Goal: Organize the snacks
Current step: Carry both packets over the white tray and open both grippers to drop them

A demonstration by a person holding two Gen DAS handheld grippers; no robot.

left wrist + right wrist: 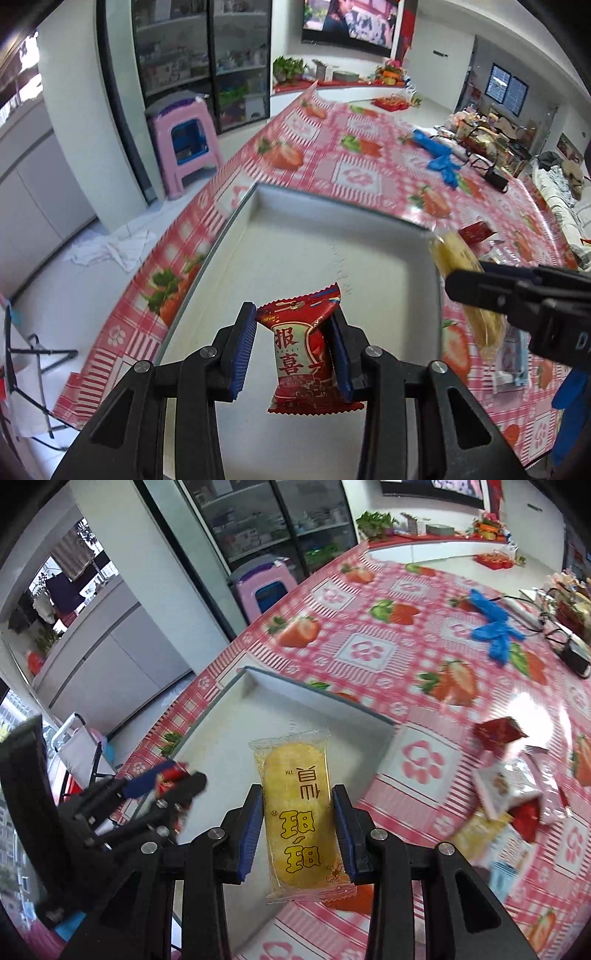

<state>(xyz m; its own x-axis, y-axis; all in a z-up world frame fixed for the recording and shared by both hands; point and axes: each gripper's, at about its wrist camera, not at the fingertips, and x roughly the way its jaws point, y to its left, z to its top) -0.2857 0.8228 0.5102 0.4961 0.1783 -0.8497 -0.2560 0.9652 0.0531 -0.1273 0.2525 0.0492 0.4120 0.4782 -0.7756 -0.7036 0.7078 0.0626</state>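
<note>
My left gripper [291,332] is shut on a red snack packet [301,350] with white Chinese lettering, hanging above the grey tray [236,236]. My right gripper [298,810] is shut on a clear packet holding a yellow rice cracker [295,812], just over the tray's [306,698] near right part. In the left wrist view the right gripper [465,288] comes in from the right with the yellow cracker [454,254]. In the right wrist view the left gripper [181,779] shows at the left with the red packet [171,775].
A loose heap of snack packets [506,794] and a red packet [496,733] lie on the strawberry tablecloth [406,657] right of the tray. Blue gloves [493,627] and a black charger [576,657] lie farther back. A pink stool [184,144] stands beyond the table's left edge.
</note>
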